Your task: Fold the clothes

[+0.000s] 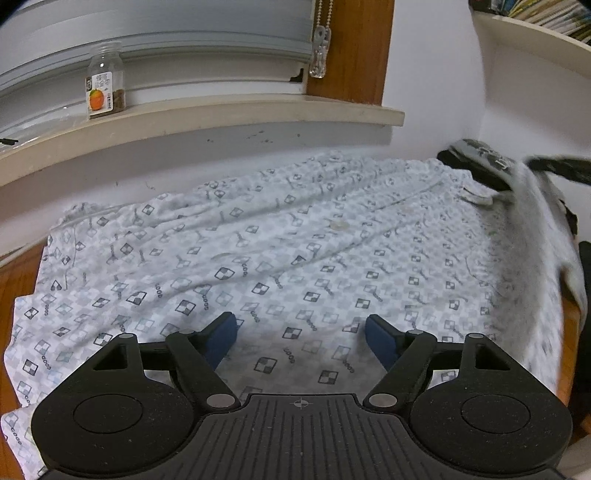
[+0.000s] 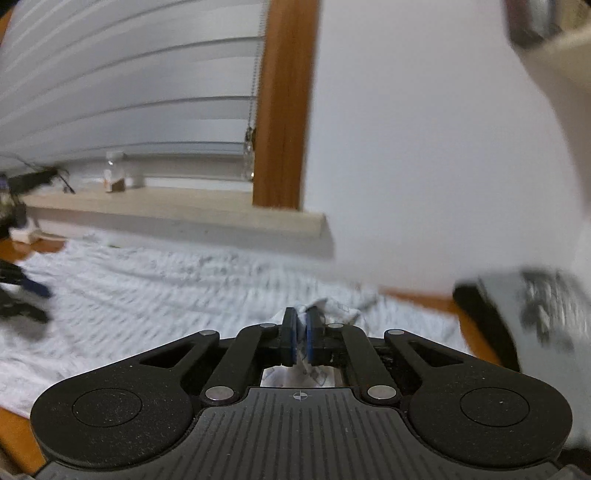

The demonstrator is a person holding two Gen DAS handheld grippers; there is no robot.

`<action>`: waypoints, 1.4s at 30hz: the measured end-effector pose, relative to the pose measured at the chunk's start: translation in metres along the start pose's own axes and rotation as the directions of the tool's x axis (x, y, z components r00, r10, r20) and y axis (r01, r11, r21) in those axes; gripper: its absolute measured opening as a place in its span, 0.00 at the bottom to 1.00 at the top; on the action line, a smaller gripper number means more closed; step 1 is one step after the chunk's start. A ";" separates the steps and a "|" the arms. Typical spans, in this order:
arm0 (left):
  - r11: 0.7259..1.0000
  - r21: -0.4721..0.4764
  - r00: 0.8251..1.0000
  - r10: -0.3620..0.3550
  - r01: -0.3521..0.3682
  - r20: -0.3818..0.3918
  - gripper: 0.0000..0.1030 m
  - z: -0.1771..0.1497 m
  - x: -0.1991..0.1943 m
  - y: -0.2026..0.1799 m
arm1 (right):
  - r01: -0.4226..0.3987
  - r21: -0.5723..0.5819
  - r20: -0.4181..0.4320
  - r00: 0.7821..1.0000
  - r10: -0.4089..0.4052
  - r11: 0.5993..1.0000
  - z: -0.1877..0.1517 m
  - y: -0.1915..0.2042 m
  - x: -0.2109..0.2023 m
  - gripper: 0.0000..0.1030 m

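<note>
A clear plastic jar with an orange-fruit label (image 1: pixel 105 81) is standing at the left on the pale beige window sill (image 1: pixel 221 114), below the grey slatted blind (image 1: pixel 155 33). A beaded pull cord with a clear plastic toggle (image 1: pixel 320 55) is hanging beside the brown wooden window frame (image 1: pixel 351 48).

Below the sill, the white cotton shirt printed with small grey and black checkered diamonds (image 1: pixel 280 251) is lying spread flat over the orange-brown wooden table (image 1: pixel 16 280), covering nearly all of it, with a pale button (image 1: pixel 338 224) showing along its middle. The left gripper (image 1: pixel 301 338) is hovering just above the near part of the shirt, its blue-padded fingers (image 1: pixel 223 338) standing wide apart and released, with nothing between them but the cloth beneath.

Further right, the shirt's edge is lifting up off the table in a blurred grey fold (image 1: pixel 532 221). In the right wrist view the right gripper (image 2: pixel 301 334) is clenching a bunched bit of that same white printed cloth (image 2: pixel 332 312); its blue pads (image 2: pixel 290 334) are pressing nearly together with the fabric pinched between them and spilling out in front and behind. That view is smeared by motion blur.

At the far right, a black and grey object (image 2: pixel 517 314) is sitting on the table; it is too blurred to tell what it is. A cream shelf (image 1: pixel 532 40) with colourful items is showing at the upper right.
</note>
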State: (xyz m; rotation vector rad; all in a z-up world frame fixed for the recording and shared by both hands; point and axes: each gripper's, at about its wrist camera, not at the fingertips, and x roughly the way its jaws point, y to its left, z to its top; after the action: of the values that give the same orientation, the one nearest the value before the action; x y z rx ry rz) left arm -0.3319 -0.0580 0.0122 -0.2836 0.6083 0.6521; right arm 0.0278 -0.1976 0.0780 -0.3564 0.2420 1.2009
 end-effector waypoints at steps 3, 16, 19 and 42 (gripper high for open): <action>1.000 0.016 1.000 0.007 -0.007 -0.005 0.80 0.000 0.001 -0.003 | -0.008 0.009 -0.119 0.993 0.009 1.000 -0.012 0.000 0.037 0.06; 0.999 0.043 1.000 0.017 -0.016 -0.014 0.82 -0.001 0.003 -0.007 | -0.003 0.150 -0.236 0.971 0.039 0.989 -0.089 -0.022 -0.054 0.55; 0.999 0.041 1.000 0.014 -0.014 -0.013 0.82 -0.001 0.003 -0.006 | -0.022 0.149 -0.235 0.970 0.057 0.989 -0.101 -0.015 -0.075 0.55; 0.998 0.053 1.000 0.020 -0.019 -0.015 0.82 -0.001 0.004 -0.007 | -0.045 0.004 0.088 0.995 0.045 0.999 0.019 0.007 -0.026 0.08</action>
State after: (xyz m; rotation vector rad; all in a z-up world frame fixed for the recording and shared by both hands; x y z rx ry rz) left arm -0.3255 -0.0619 0.0098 -0.2343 0.6427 0.6520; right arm 0.0118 -0.2106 0.1043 -0.2936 0.1779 1.2568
